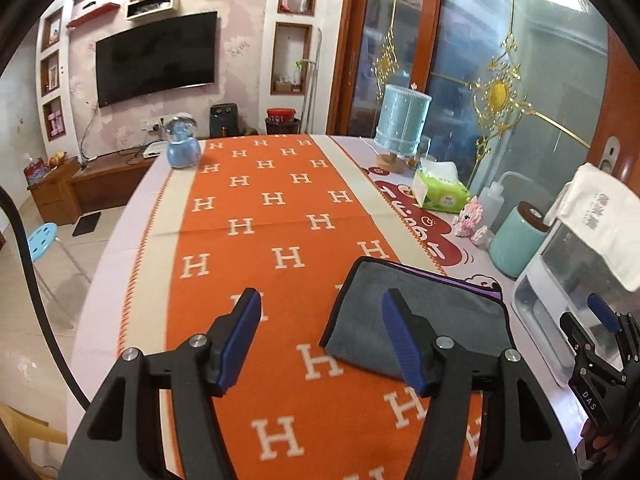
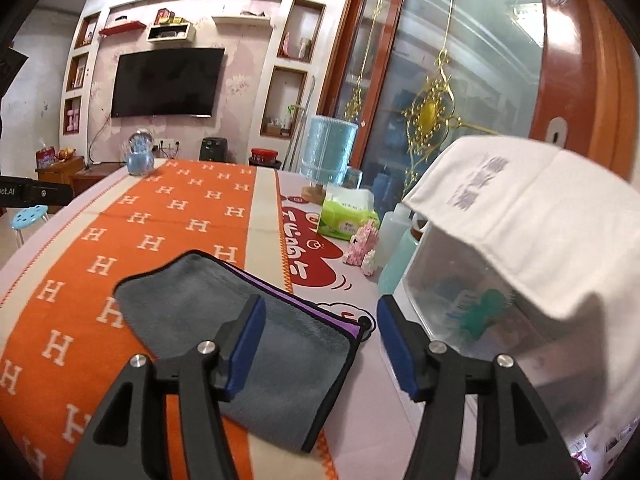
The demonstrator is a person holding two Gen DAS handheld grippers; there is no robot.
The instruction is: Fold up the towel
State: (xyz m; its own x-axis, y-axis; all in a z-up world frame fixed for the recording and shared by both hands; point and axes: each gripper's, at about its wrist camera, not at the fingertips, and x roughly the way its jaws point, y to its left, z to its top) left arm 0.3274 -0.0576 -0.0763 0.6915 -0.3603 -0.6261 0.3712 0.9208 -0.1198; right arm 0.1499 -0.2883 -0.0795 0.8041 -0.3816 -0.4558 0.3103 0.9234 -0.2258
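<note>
A grey towel (image 1: 444,316) with a black border and a purple underside lies folded flat on the orange runner with white H letters (image 1: 264,216); it also shows in the right wrist view (image 2: 200,304). My left gripper (image 1: 320,328) is open and empty above the runner, its right finger over the towel's left part. My right gripper (image 2: 320,328) is open and empty above the towel's right edge. The right gripper also shows at the far right of the left wrist view (image 1: 600,320).
On the table's right side stand a clear box under a white cloth (image 2: 520,216), a teal canister (image 1: 516,236), a squeeze bottle (image 1: 490,196), a pink toy (image 1: 470,216), a green tissue pack (image 1: 440,190) and a blue lamp (image 1: 402,120). A snow globe (image 1: 183,148) stands far left.
</note>
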